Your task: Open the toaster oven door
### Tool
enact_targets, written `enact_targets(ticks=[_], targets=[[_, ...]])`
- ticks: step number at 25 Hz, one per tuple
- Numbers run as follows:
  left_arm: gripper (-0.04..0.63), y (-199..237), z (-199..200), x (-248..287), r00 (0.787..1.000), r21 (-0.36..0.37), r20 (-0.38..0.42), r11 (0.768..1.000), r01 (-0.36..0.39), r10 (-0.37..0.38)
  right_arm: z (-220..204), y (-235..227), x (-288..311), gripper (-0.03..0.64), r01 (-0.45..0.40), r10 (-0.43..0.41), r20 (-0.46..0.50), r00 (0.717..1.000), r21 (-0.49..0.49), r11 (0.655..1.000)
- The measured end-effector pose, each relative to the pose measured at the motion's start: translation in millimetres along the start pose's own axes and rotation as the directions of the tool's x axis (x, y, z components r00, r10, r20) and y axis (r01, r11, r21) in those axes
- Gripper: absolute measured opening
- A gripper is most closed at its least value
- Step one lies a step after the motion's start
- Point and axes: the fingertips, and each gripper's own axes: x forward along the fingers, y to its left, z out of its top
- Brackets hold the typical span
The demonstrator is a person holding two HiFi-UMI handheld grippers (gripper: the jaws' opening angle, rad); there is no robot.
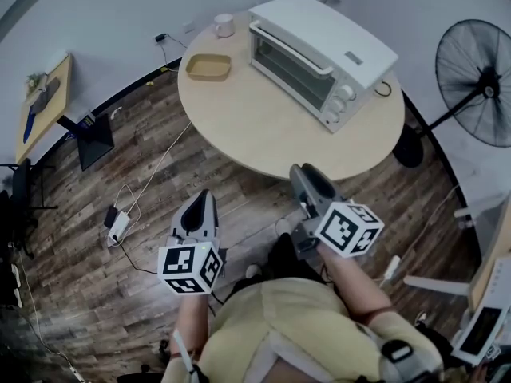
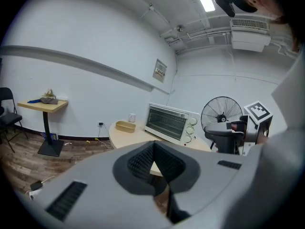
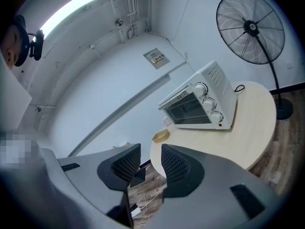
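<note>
Toaster oven door [image 1: 292,69] closed — untouched

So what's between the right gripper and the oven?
Just bare table. In the head view, nothing sits on it between the right gripper and the oven.

No readable text or numbers — toaster oven [image 1: 323,58] markings too small.

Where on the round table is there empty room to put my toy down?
The near half of the round table, in front of the toaster oven, is bare. The far side is crowded: tan tray, white cup and the oven.
</note>
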Motion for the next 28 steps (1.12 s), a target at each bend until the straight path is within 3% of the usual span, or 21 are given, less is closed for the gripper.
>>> enact_targets(ticks=[15,28], targets=[[0.002,-22.9,45.5,95.0,0.998,0.014,0.037,0.998,-0.058,0.058,92.5,-57.8,69.8,0.117,-0.018,0.014,0.062,0.998,0.065,0.998],[0.002,-39.0,64.6,132.9,0.995,0.033,0.035,0.995,-0.090,0.089,145.5,-93.5,105.4,0.132,0.019,-0.056,0.163,0.985,0.224,0.974]])
